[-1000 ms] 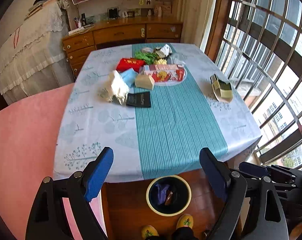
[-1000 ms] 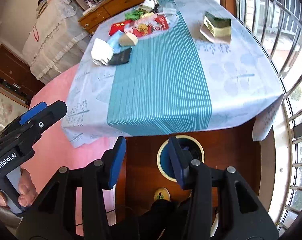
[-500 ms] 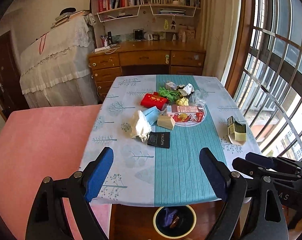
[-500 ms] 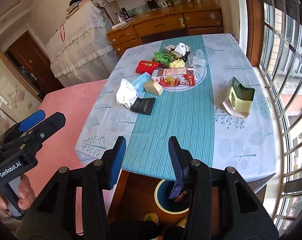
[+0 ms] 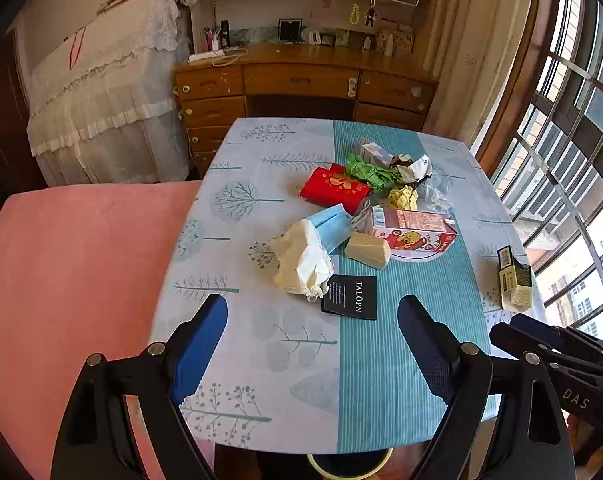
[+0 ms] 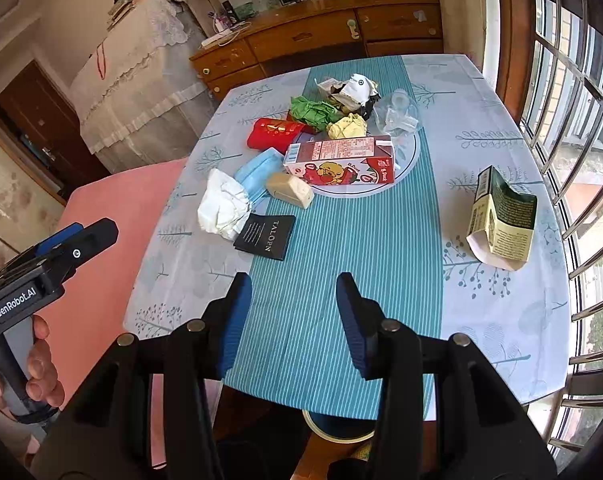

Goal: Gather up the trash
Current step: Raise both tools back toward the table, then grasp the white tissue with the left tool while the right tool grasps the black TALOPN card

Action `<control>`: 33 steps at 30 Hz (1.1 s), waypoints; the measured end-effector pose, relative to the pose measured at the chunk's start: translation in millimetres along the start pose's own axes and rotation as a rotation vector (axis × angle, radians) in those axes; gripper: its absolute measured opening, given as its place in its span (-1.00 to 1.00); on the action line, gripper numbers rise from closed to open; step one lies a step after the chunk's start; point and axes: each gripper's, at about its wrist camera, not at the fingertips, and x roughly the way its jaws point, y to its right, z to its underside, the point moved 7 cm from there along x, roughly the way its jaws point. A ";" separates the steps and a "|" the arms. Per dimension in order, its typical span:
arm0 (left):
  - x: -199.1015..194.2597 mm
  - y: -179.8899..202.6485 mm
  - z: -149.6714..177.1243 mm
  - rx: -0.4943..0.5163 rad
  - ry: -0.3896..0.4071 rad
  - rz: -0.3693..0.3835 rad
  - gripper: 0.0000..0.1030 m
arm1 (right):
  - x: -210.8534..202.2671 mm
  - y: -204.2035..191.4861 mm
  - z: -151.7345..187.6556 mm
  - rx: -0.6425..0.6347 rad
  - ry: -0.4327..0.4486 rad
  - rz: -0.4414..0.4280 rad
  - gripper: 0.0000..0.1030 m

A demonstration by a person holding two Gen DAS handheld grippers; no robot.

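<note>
I am hovering over a table (image 5: 261,364) dressed in a smooth pale cloth printed with grey trees, a ribbed teal stripe (image 6: 341,248) running down its middle. Beyond the table a scuffed wooden dresser (image 5: 301,84) is standing under bookshelves; left of the table a lace-draped shape (image 5: 105,92) and a soft pink surface (image 5: 69,280) are showing, right of it barred windows (image 6: 573,92).

The trash is lying heaped toward the table's far half: a crumpled white tissue (image 5: 301,262), a flat black card (image 5: 351,297) touching it, a pleated blue mask (image 5: 331,226), a beige wedge (image 5: 367,249), a boxy red carton (image 6: 339,160) resting on a round plate (image 6: 407,160), a glossy red packet (image 5: 333,188), crinkled green paper (image 5: 371,174). An opened green-and-cream pouch (image 6: 503,216) is sitting apart near the table's right edge. A yellow-rimmed bin (image 6: 333,428) is peeking out under the table's near edge.

My left gripper (image 5: 312,326) is holding its blue pads spread wide, pinching nothing; my right gripper (image 6: 294,304) is standing half apart, also empty.
</note>
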 end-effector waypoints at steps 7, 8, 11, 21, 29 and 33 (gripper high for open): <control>111.6 -16.0 -19.4 0.061 -0.172 0.060 0.60 | 67.8 -5.8 -17.1 0.104 -0.057 0.056 -0.21; 126.2 -16.6 -20.5 0.072 -0.197 0.066 0.55 | 77.8 -6.5 -18.2 0.120 -0.065 0.062 -0.21; 166.7 -15.2 -21.3 0.105 -0.267 0.083 0.50 | 103.8 -8.8 -18.8 0.166 -0.091 0.076 -0.21; 241.4 -7.5 -17.7 0.151 -0.424 0.174 -0.14 | 161.3 -22.2 -18.1 0.125 -0.126 0.093 -0.21; 242.9 -26.0 -23.9 0.177 -0.425 0.239 -0.50 | 198.4 -47.5 -32.0 -0.153 -0.142 0.045 0.12; 236.0 -43.6 -17.3 0.165 -0.449 0.272 -0.50 | 213.7 -66.9 -32.1 -0.381 -0.157 -0.002 0.29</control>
